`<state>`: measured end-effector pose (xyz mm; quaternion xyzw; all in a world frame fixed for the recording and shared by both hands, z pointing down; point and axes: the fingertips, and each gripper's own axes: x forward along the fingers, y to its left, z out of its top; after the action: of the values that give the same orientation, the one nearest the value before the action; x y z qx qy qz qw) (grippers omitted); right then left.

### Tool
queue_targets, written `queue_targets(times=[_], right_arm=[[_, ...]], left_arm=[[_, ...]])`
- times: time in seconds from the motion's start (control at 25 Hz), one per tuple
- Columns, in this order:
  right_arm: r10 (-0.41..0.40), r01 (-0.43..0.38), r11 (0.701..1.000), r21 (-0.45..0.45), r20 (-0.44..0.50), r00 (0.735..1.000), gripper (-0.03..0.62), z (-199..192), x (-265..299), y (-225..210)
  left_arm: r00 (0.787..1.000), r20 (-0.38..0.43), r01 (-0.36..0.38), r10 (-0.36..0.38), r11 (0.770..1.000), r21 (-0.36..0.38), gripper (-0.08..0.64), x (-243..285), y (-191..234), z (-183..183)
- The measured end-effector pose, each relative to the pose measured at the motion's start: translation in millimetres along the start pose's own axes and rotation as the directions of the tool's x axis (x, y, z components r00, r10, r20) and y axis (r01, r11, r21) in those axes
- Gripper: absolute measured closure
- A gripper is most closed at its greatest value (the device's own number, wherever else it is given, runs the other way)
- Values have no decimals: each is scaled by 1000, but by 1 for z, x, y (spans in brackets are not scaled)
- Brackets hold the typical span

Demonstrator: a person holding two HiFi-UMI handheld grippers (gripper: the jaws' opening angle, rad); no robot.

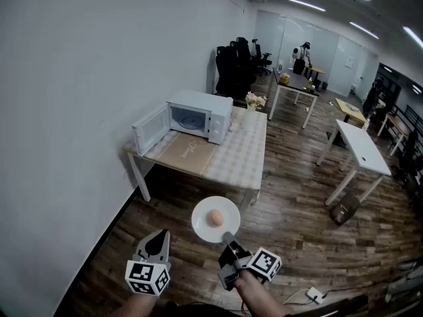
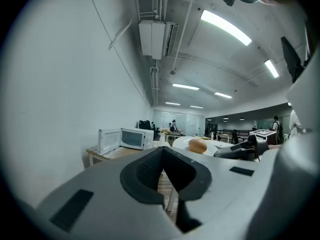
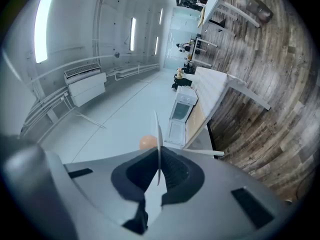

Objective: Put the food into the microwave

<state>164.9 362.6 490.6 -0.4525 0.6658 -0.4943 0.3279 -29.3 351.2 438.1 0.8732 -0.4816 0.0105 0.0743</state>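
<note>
Food (image 1: 215, 218): round, tan, just beyond the right fingertips on white plate (image 1: 201, 228), whose rim right gripper (image 1: 228, 238) pinches. Left gripper (image 1: 160, 235): jaws nearly together, empty. Microwave (image 1: 198, 116), door open, far ahead on table (image 1: 231, 164).

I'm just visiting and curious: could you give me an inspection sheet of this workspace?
Surface: table with checked cloth, by the white wall.
Job's things: microwave, door open; white plate carrying a round brownish food item.
Clutter: vase of flowers beside the microwave.
Grippers: right gripper shut on the plate's rim; left gripper shut, empty.
Cables: power strip on the floor.
Surroundings: wooden floor, other tables, office chairs, a distant person.
</note>
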Motion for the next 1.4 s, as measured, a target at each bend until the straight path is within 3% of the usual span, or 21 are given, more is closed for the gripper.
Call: queue_targets(times=[0.24,0.64,1.4], right_arm=[[-30,30,1000,-2,3,1000,572,-3,-6,-3],[1,-1,1000,-16,31,1000,574,-7,-2,6],[-32,30,999,27,76,997,574,-51,28,15]], left_arm=[[1000,-3,-1,1,1000,-6,554,-5,-3,0],[1000,4,2,-2,1000,4,554,-15,4,0],[999,16,42,-42,999,-11,552,-28,60,-3]])
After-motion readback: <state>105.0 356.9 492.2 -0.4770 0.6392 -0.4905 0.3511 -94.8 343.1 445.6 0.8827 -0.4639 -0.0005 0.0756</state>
